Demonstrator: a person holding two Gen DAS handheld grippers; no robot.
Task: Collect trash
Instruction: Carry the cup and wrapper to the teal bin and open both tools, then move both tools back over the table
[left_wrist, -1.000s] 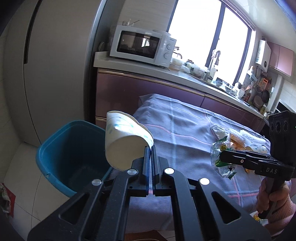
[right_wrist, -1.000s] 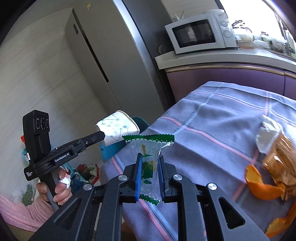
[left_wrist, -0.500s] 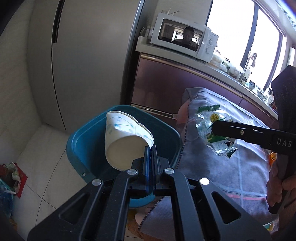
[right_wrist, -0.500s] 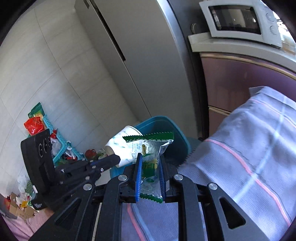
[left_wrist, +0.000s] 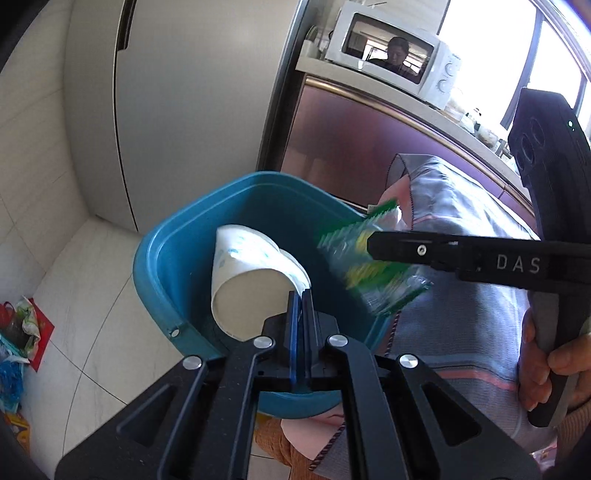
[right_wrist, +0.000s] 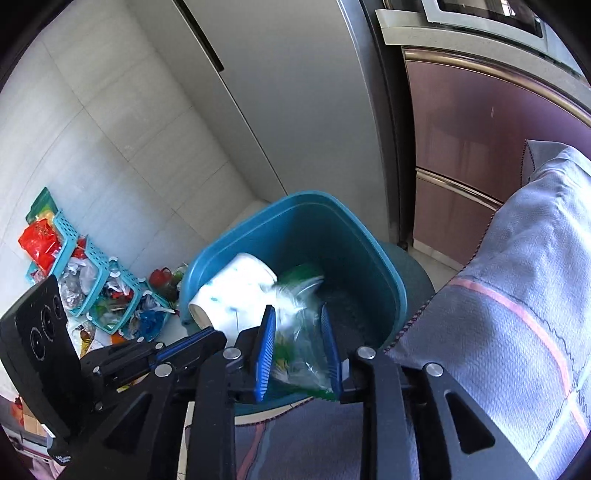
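A blue trash bin (left_wrist: 155, 258) (right_wrist: 369, 243) stands on the floor beside the table. My left gripper (left_wrist: 301, 295) is shut on the rim of a white paper cup (left_wrist: 251, 273) (right_wrist: 236, 295) and holds it over the bin's mouth. My right gripper (right_wrist: 297, 314) (left_wrist: 373, 243) has its jaws spread apart. A clear and green plastic wrapper (right_wrist: 295, 332) (left_wrist: 369, 273) sits blurred between them, over the bin.
The table's grey checked cloth (right_wrist: 517, 295) (left_wrist: 461, 295) hangs right of the bin. A grey fridge (left_wrist: 184, 110) and a purple cabinet (right_wrist: 480, 129) stand behind it. Baskets of clutter (right_wrist: 74, 273) lie on the floor to the left. A microwave (left_wrist: 391, 59) sits on the counter.
Both grippers have swung left from the table to above the bin. The right gripper's jaws have opened and the wrapper now blurs between them. The left stays shut on the cup.
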